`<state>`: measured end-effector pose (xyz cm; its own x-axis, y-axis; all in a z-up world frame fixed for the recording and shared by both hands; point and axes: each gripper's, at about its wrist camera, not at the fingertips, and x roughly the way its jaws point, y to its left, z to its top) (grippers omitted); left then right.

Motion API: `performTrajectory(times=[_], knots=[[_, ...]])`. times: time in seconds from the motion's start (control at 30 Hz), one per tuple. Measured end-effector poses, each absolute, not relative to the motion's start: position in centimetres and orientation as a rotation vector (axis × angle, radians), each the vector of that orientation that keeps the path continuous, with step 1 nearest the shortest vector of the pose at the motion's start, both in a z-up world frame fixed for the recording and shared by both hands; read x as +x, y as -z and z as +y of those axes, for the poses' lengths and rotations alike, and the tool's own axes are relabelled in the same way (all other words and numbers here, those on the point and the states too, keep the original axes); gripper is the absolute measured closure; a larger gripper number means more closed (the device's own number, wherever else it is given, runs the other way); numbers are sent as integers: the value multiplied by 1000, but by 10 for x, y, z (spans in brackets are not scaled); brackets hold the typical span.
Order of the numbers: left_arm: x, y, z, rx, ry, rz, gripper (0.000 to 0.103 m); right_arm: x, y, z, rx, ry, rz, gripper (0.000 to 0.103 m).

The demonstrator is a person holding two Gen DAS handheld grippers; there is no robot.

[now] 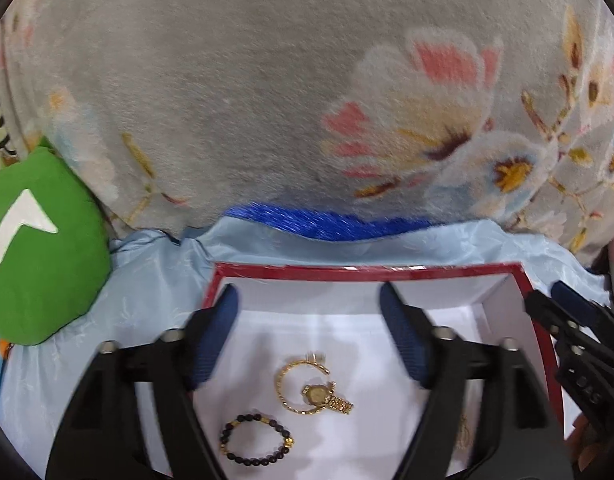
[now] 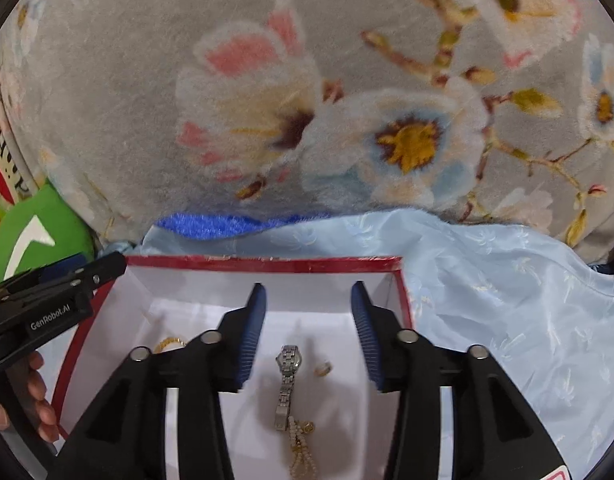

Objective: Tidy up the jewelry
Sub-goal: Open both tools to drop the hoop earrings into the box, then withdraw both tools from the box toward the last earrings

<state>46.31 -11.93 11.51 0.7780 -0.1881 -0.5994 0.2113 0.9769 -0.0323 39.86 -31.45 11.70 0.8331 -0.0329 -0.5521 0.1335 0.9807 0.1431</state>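
Box (image 1: 523, 300) with 2 watches, gold (image 1: 327, 394) and silver (image 2: 288, 380), 1 beaded bracelet (image 1: 256, 438) at 7 o'clock, left gripper (image 1: 309, 300) and right gripper (image 2: 309, 296) both spread wide, gripping nothing.

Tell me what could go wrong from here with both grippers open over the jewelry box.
1. In the left wrist view the gold watch overlaps the gold bangle; the left gripper may lift both.
2. In the right wrist view the silver watch ends against the pearl strand; the right gripper could drag the pearls.
3. Both grippers hang over one red-rimmed box, so they might collide.
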Motion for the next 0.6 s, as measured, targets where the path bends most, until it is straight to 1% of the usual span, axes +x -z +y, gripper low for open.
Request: performTrajectory(times=[0.13, 0.3, 0.47, 0.53, 0.6], knots=[[455, -127, -105, -7, 222, 635, 28, 373, -133, -315, 186, 74, 536, 55], [418, -143, -86, -26, 255, 626, 28, 316, -152, -304, 178, 35, 472, 55], [348, -151, -68, 29, 266, 591, 28, 240, -162, -292, 203, -28, 427, 55], [321, -148, -61, 48, 275, 599, 26, 208, -162, -283, 209, -58, 427, 55], [294, -142, -50, 51, 287, 627, 26, 180, -161, -271, 188, -84, 434, 55]])
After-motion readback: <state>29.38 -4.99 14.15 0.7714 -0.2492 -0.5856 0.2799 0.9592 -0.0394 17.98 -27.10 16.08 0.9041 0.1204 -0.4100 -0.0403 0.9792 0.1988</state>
